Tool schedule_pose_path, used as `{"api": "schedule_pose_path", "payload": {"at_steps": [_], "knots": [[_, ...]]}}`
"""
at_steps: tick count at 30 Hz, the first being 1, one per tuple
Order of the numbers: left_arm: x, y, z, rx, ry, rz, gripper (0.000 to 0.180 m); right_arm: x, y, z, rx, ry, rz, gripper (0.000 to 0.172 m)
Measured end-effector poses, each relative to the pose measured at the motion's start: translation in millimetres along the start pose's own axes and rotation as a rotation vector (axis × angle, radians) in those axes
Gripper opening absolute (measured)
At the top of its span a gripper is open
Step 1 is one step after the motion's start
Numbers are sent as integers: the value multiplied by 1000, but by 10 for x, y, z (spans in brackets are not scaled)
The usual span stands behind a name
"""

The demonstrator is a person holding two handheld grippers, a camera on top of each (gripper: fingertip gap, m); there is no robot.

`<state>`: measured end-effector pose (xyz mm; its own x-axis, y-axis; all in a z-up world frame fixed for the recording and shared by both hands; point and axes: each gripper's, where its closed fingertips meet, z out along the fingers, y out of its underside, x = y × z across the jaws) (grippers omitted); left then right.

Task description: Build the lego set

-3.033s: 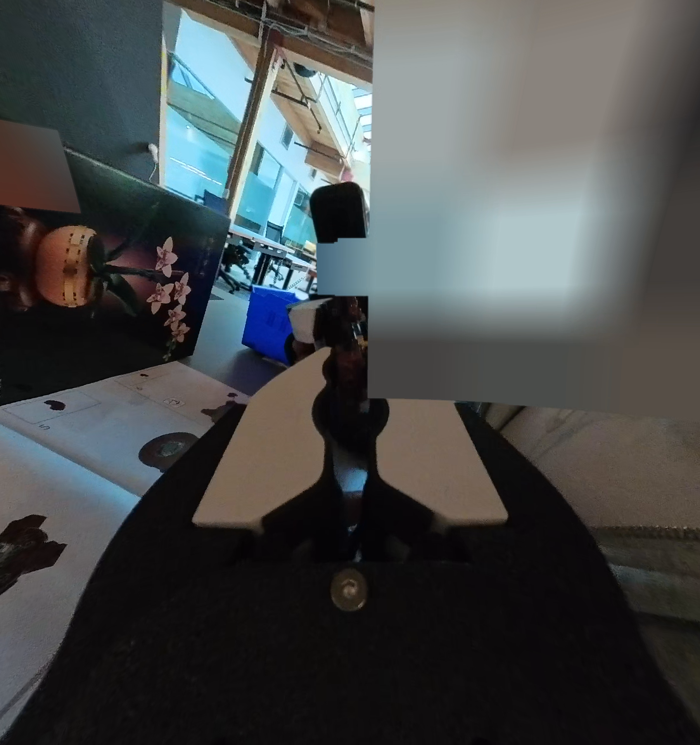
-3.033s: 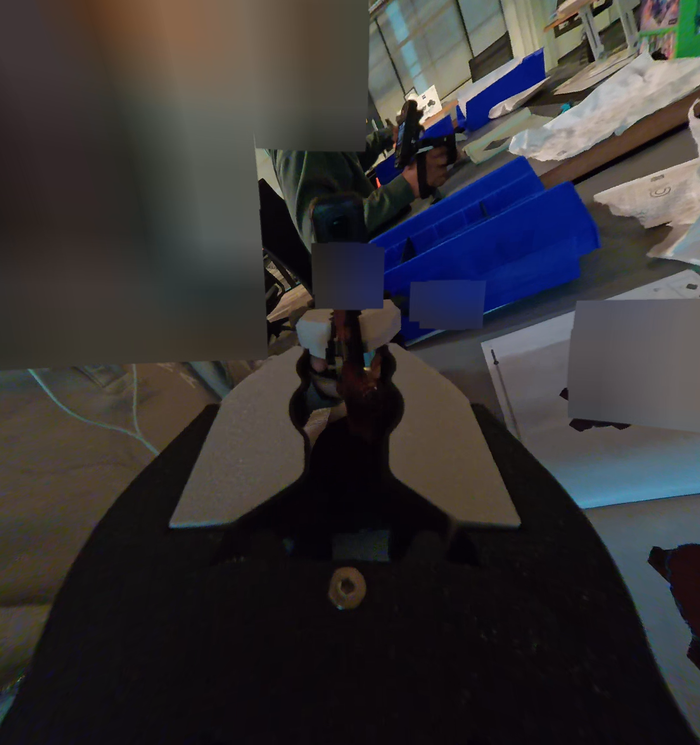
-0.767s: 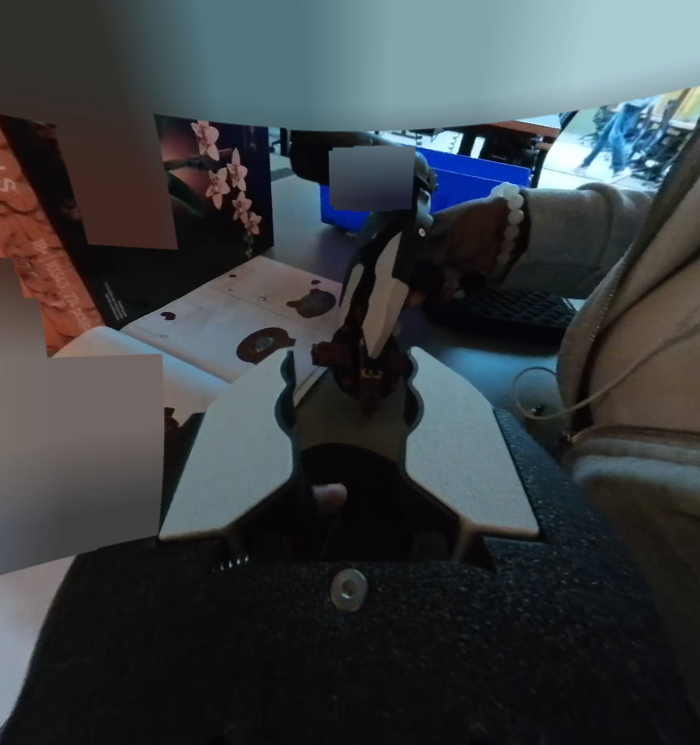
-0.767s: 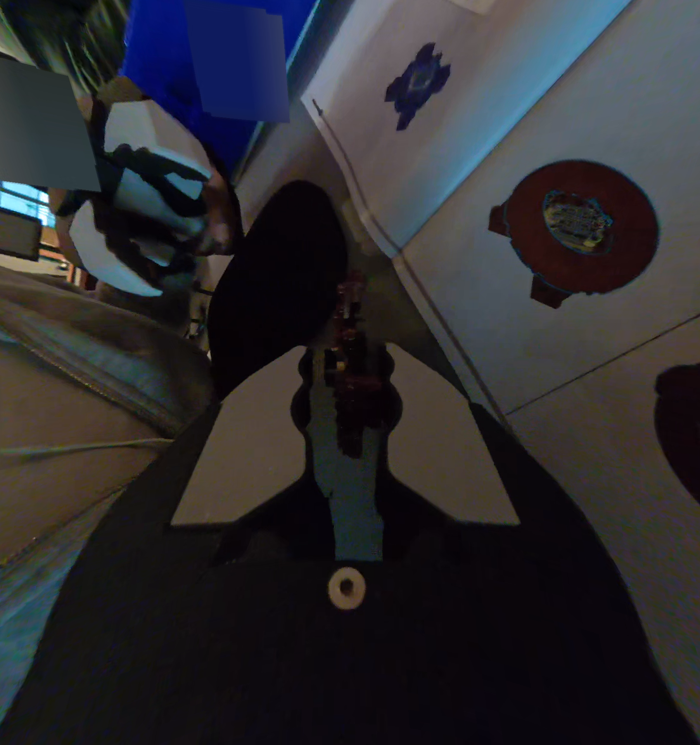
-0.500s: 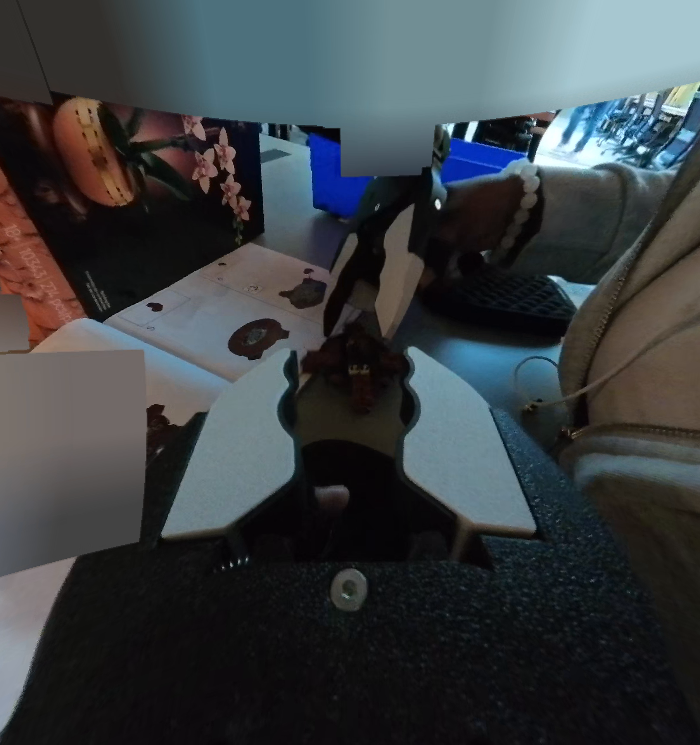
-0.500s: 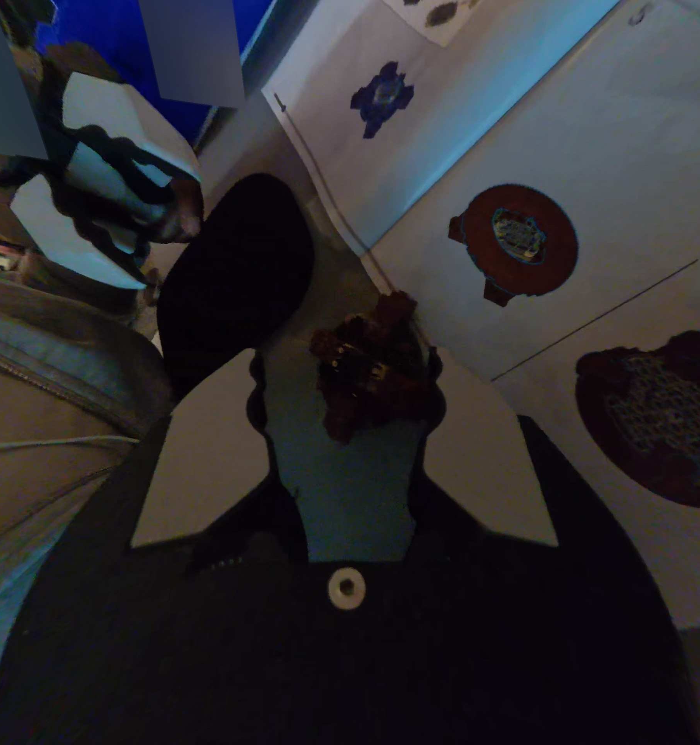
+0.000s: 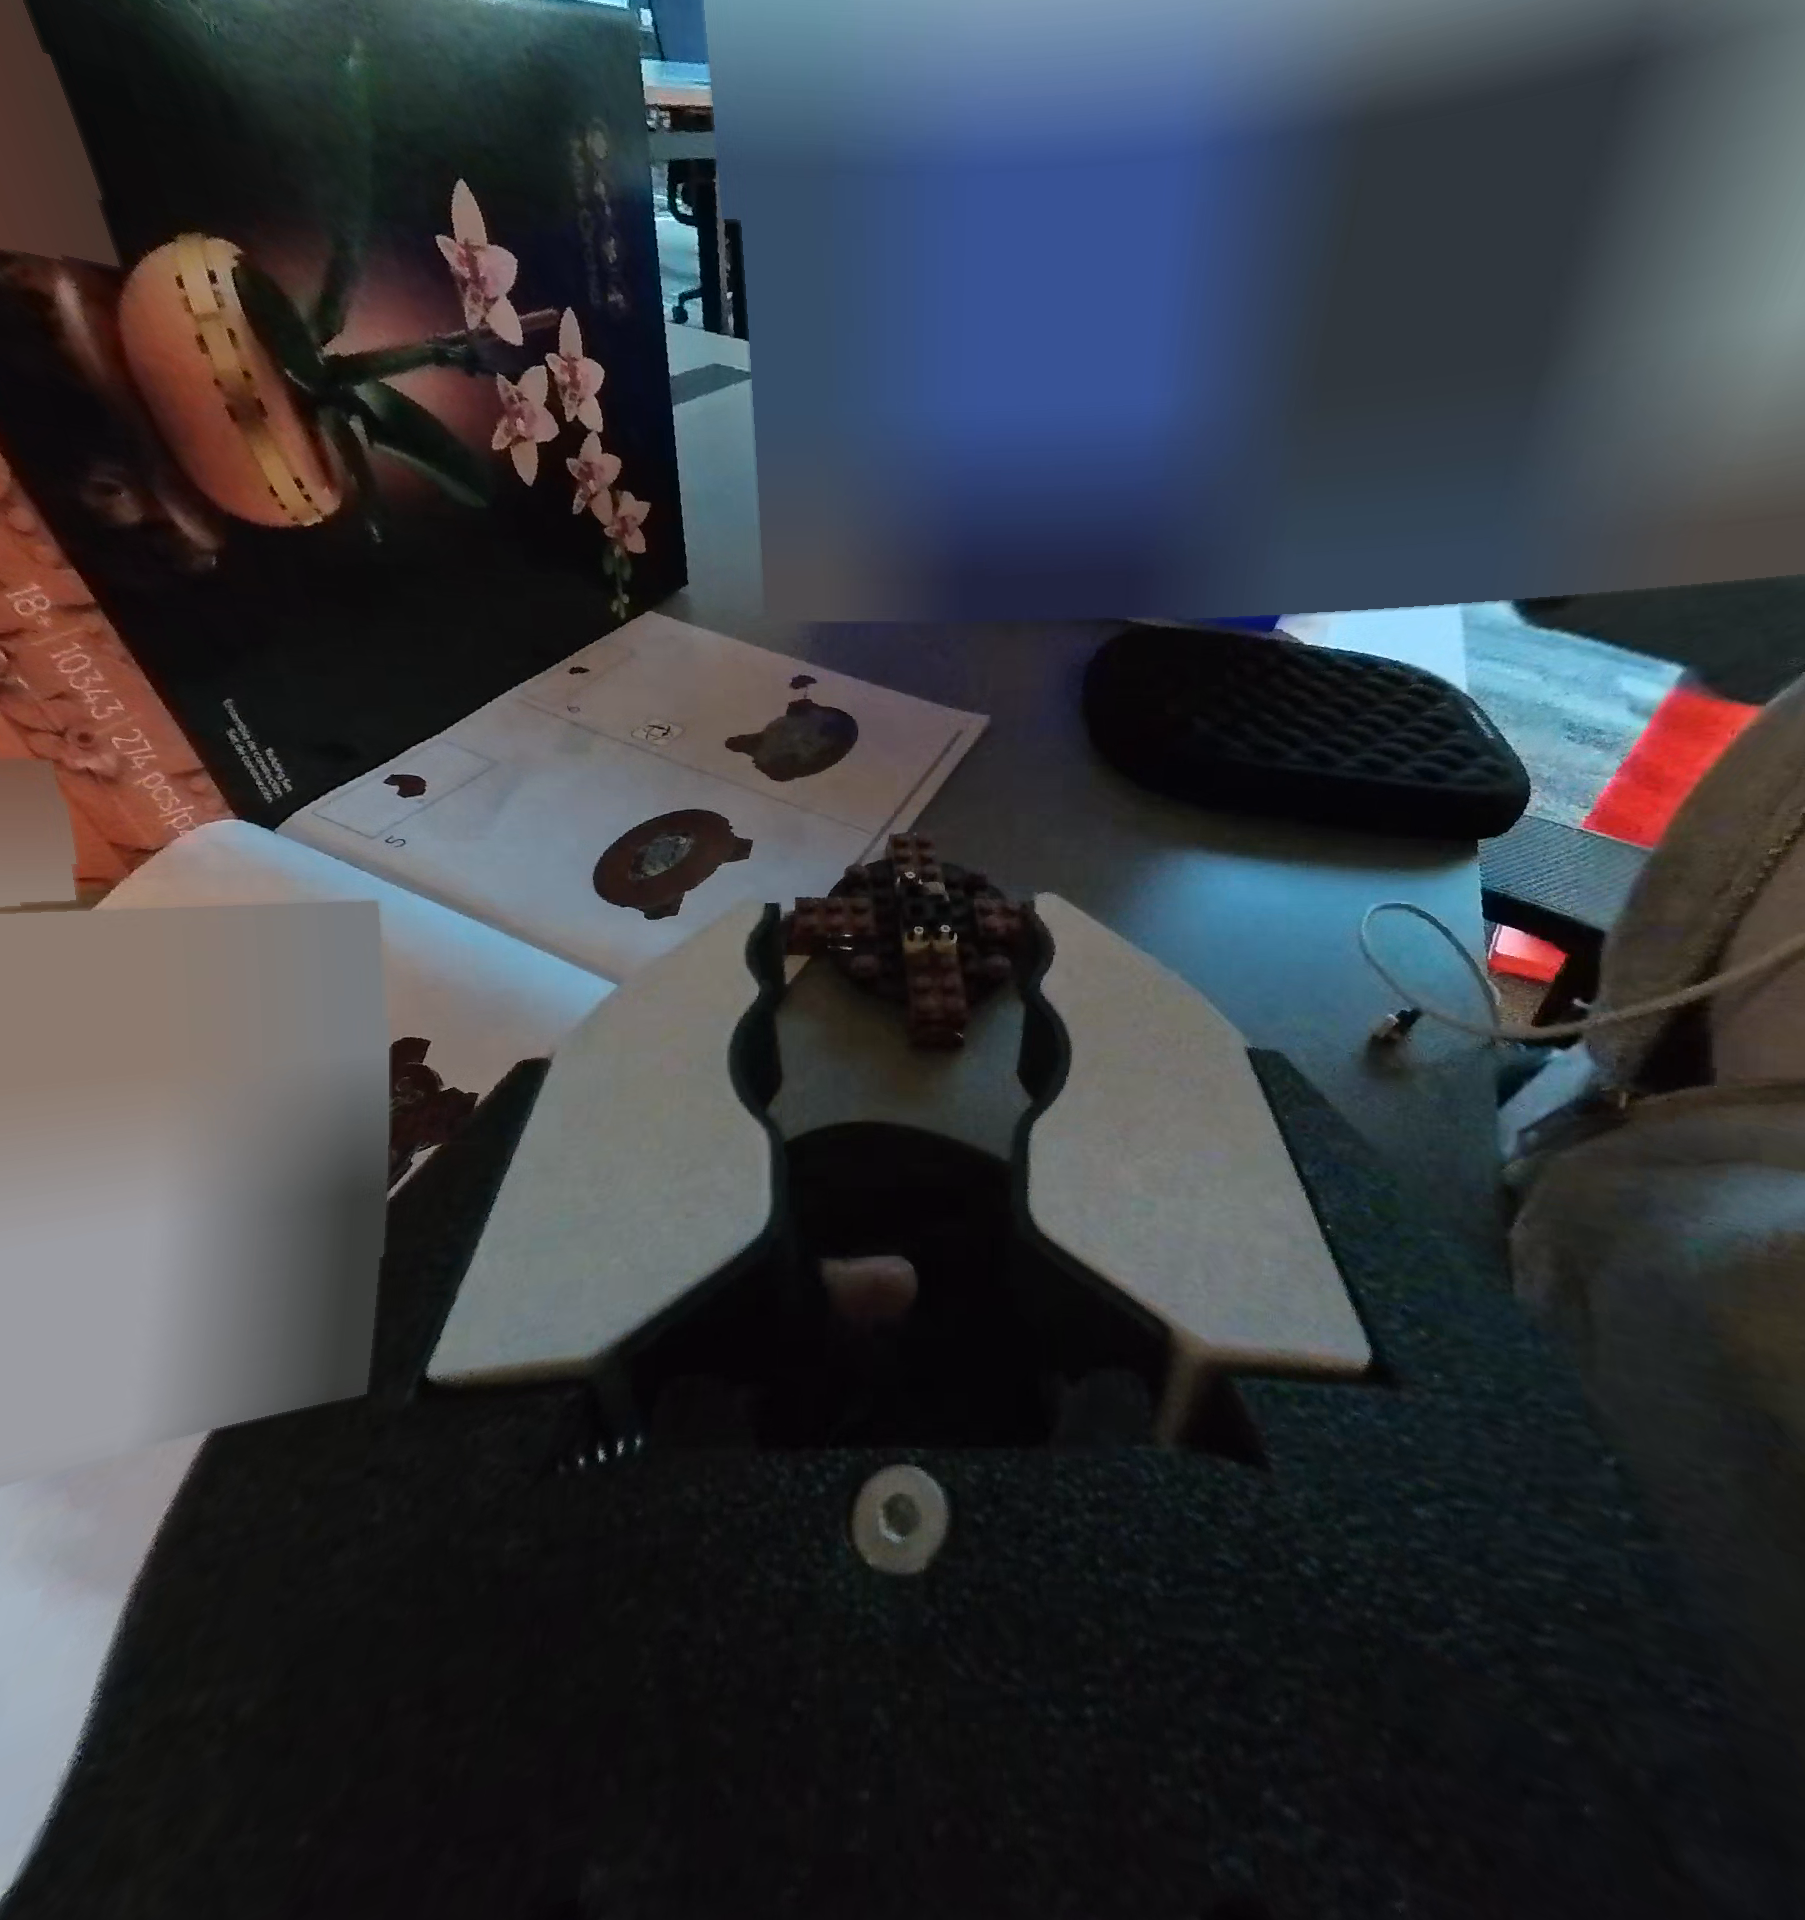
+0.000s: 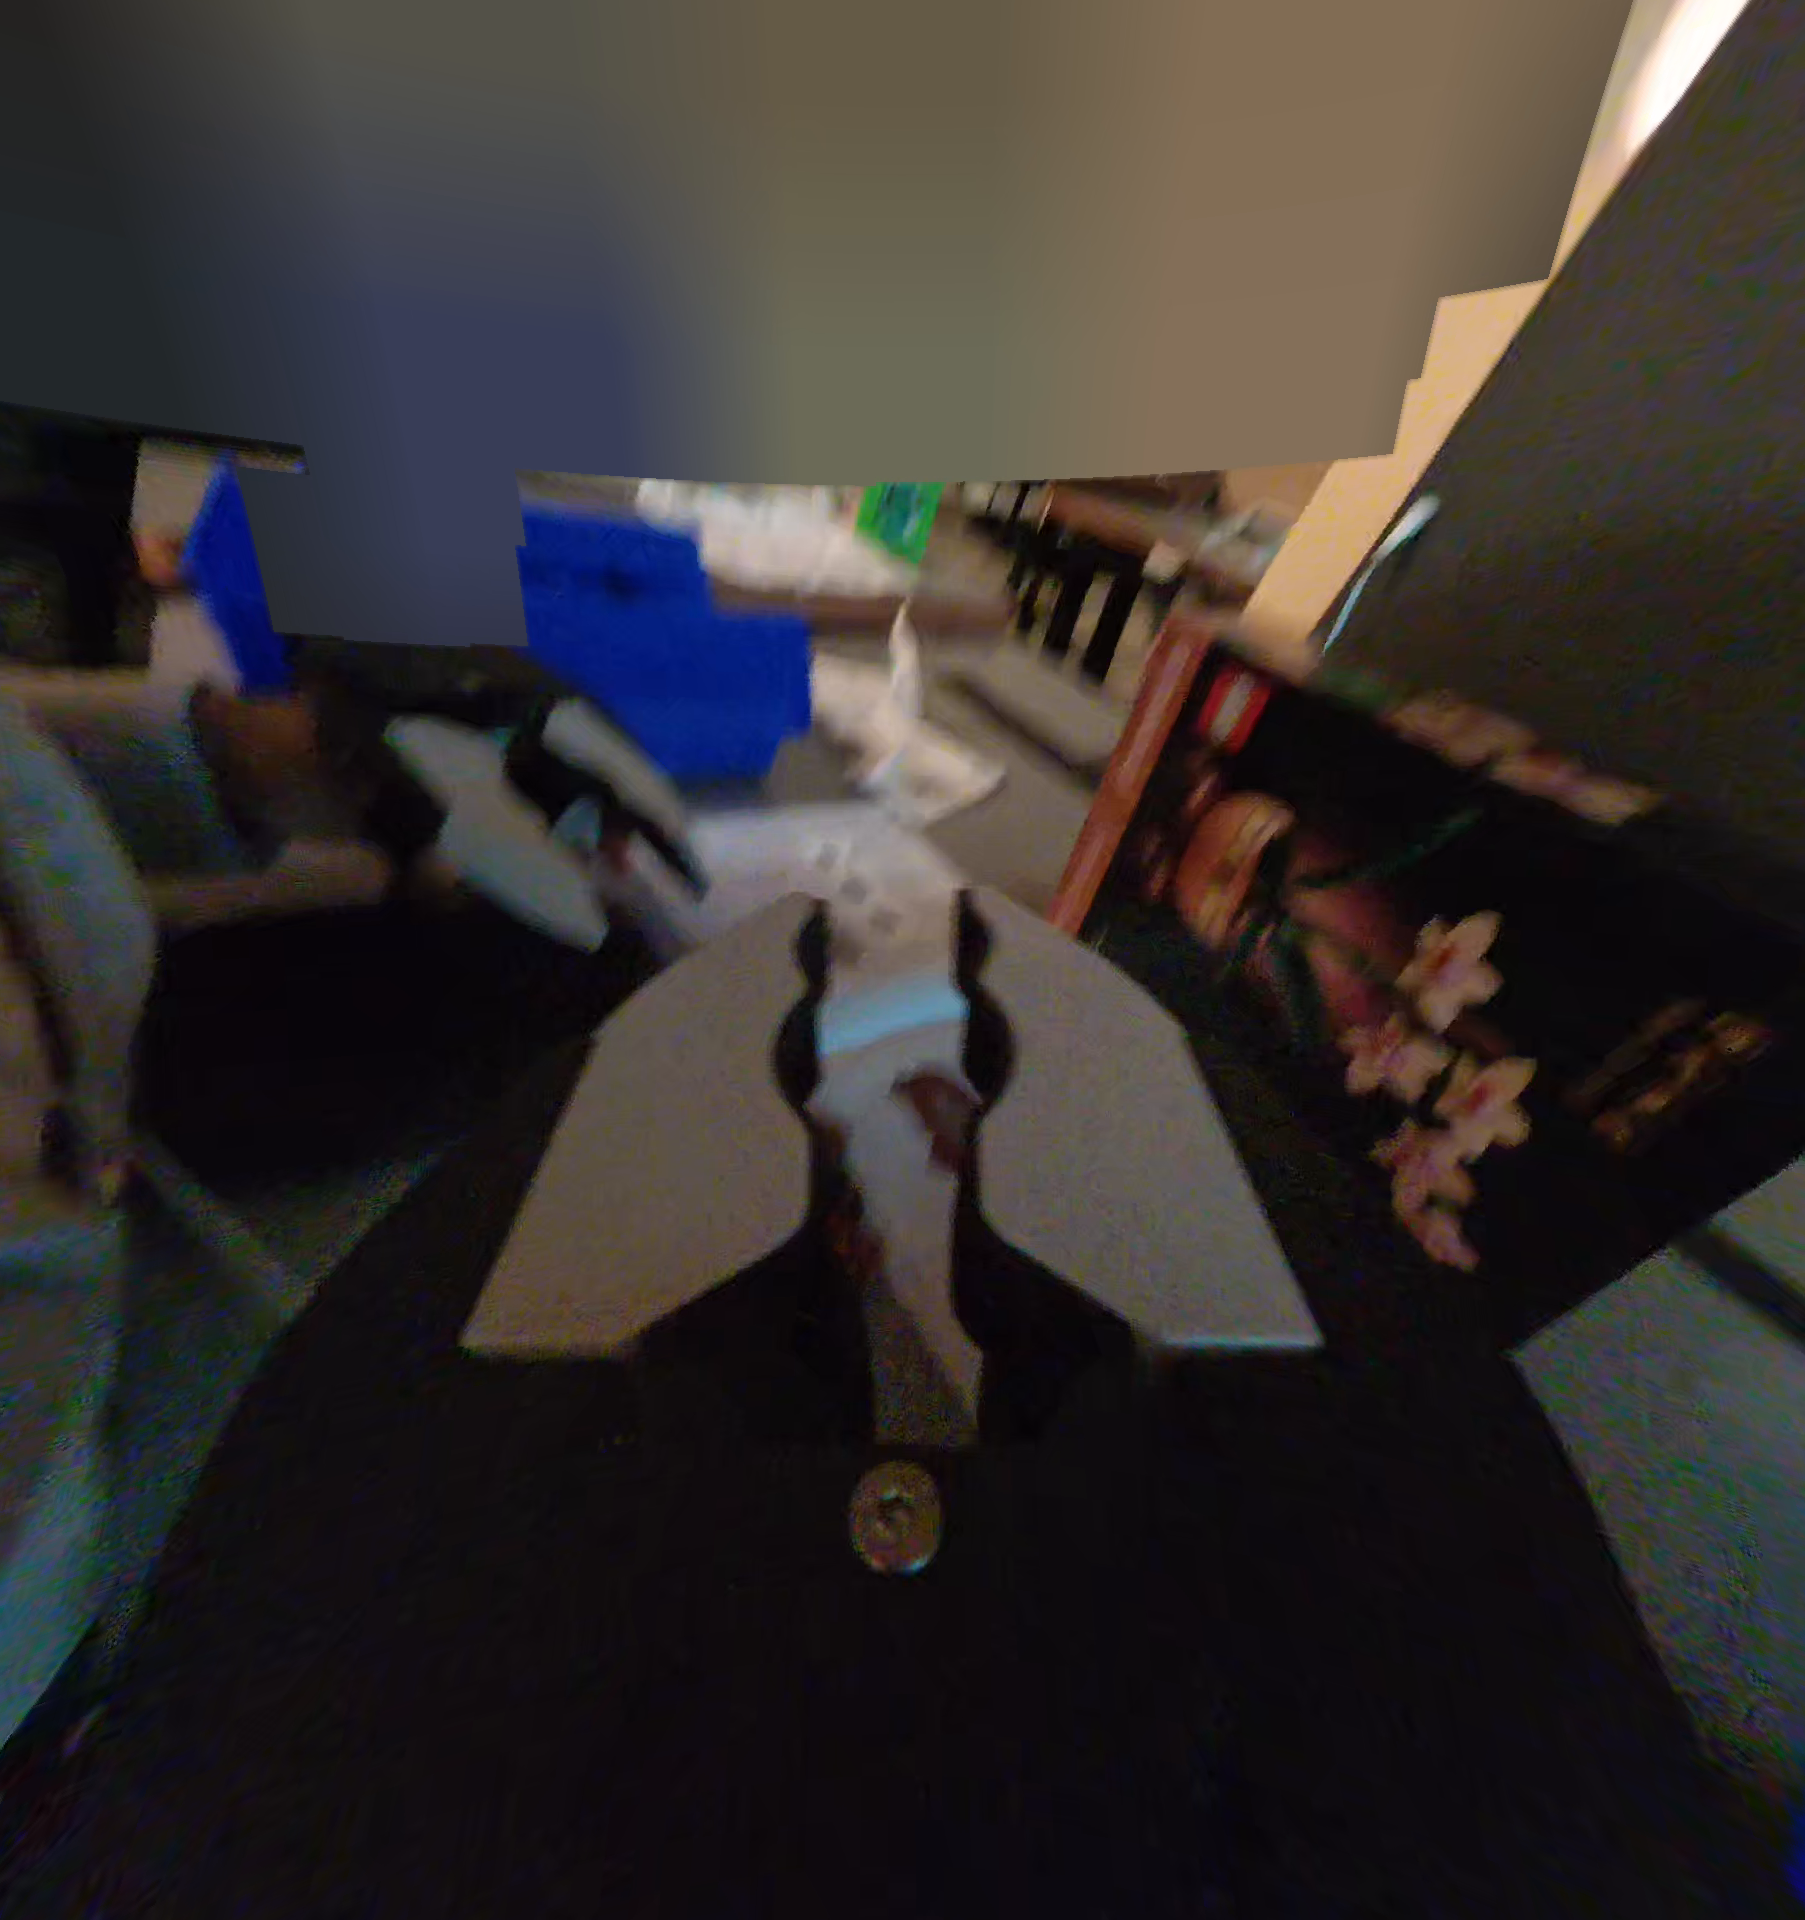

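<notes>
Where your left gripper [image 7: 900, 940] closes: on the round dark-brown toy-brick plate with a brown brick cross on top [image 7: 939, 914]; both fingertips press its left and right edges, apparently to keep the studs level and facing up.
Brick plate's place: just above the grey tabletop [image 7: 1189, 935], near the right edge of the booklet.
Right gripper [image 8: 893, 935]: jaws a narrow way apart with nothing between them; this view is blurred.
White open instruction booklet [image 7: 565, 810]: flat on the left, likely so you can check the printed brown discs against the piece.
Black mesh pad [image 7: 1293, 738]: far right, well apart.
Dark flower-printed box [image 7: 358, 416]: upright at the far left, behind the booklet.
Blue plastic bins [image 8: 659, 644]: farthest back.
</notes>
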<state>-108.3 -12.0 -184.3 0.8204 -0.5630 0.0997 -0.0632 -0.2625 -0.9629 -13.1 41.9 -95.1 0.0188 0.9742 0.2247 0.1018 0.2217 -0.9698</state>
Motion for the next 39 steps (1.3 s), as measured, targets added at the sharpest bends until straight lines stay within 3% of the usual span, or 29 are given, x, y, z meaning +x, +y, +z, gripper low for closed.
{"api": "schedule_pose_path", "payload": {"at_steps": [2,6,8,10,14,18,23,31,35,39], "knots": [[12,4,-3,-2,2,6,43,-218,244,-105,-186,-63,-1,9],[47,15,-1,0,1,44,41,-560,934,-475,-631,-146,81,4],[48,43,19,-20,1,45,41,-667,1184,-611,-730,-140,121,3],[46,75,47,-50,3,43,41,-874,1254,-659,-738,-216,155,3],[62,118,73,-78,-20,89,40,-1439,948,-647,-584,-494,166,3],[86,127,76,-79,-49,153,38,-1542,1079,-507,-670,-464,127,13],[85,126,74,-73,-66,173,38,-1447,1347,-497,-810,-353,36,11],[66,130,77,-77,-36,117,38,-1483,1525,-510,-888,-376,43,7],[60,123,73,-75,-24,95,38,-1496,1436,-526,-828,-447,101,3],[77,93,57,-63,-7,91,38,-1393,949,-587,-681,-611,264,3]]}}
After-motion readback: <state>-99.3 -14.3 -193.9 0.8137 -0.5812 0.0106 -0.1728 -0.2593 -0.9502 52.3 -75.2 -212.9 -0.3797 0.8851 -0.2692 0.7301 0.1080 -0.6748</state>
